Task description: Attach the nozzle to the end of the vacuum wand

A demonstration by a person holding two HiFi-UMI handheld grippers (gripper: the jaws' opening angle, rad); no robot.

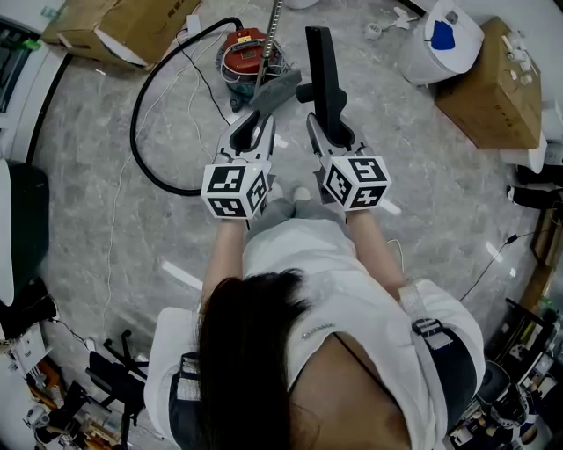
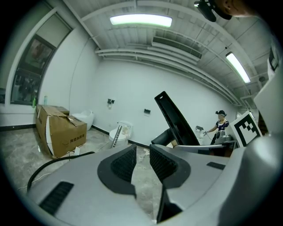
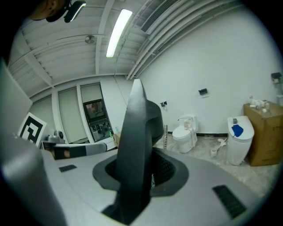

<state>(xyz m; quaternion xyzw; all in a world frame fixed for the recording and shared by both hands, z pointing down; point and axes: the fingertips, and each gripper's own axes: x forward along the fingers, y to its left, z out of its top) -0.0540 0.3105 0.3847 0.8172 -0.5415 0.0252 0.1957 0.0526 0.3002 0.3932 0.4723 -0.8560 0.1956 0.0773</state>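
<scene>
The black vacuum nozzle (image 1: 322, 70) stands upright in my right gripper (image 1: 331, 132), which is shut on its lower part. In the right gripper view the nozzle (image 3: 137, 145) fills the space between the pads. The metal wand (image 1: 274, 31) slants down toward a red vacuum cleaner (image 1: 250, 51), with a grey piece (image 1: 276, 90) at its near end. My left gripper (image 1: 253, 132) sits just short of that grey piece. In its own view the left gripper (image 2: 142, 161) has a narrow gap between its jaws, with only floor showing in it. The nozzle (image 2: 176, 119) rises to its right.
A black hose (image 1: 149, 114) loops across the stone floor at the left. Cardboard boxes sit at the far left (image 1: 123, 26) and the far right (image 1: 489, 83). A white bin with a blue patch (image 1: 450, 37) stands beside the right box. A toilet (image 3: 185, 131) stands by the wall.
</scene>
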